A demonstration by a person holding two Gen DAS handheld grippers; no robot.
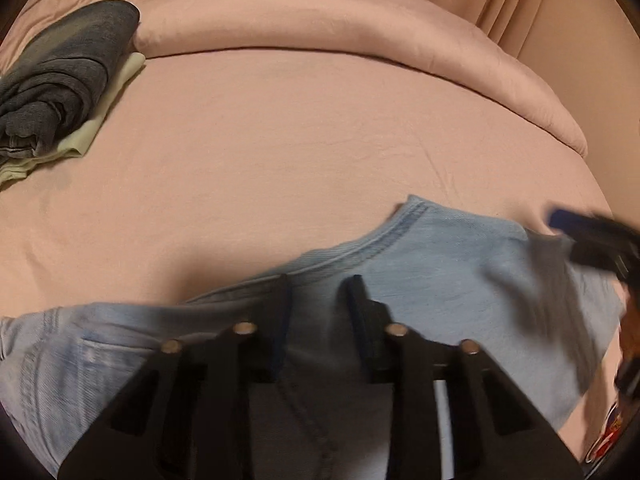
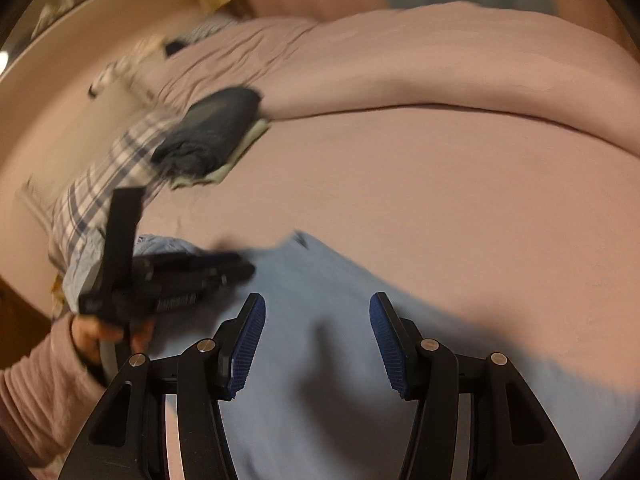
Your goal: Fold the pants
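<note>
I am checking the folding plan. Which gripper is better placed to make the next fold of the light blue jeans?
Probably the left gripper: it sits over the jeans near the seamed edge. The right gripper is open above plain fabric.

The jeans (image 1: 432, 276) are a washed-out light blue with a slightly darker blue stitched hem, lying on a dusty pink sheet (image 1: 280, 152) with a matching pink duvet (image 1: 320, 28) bunched up behind. Over in the corner there's a dark charcoal-grey folded garment (image 1: 64, 76) sitting on a pale cream-green one (image 1: 108, 108), and next to them a white shirt (image 2: 92, 196) with blue-grey plaid. Both grippers are black, the right gripper (image 2: 318, 344) has bright blue ribbed pads (image 2: 248, 348), and the sleeve (image 2: 36, 392) is ribbed pink.
</note>
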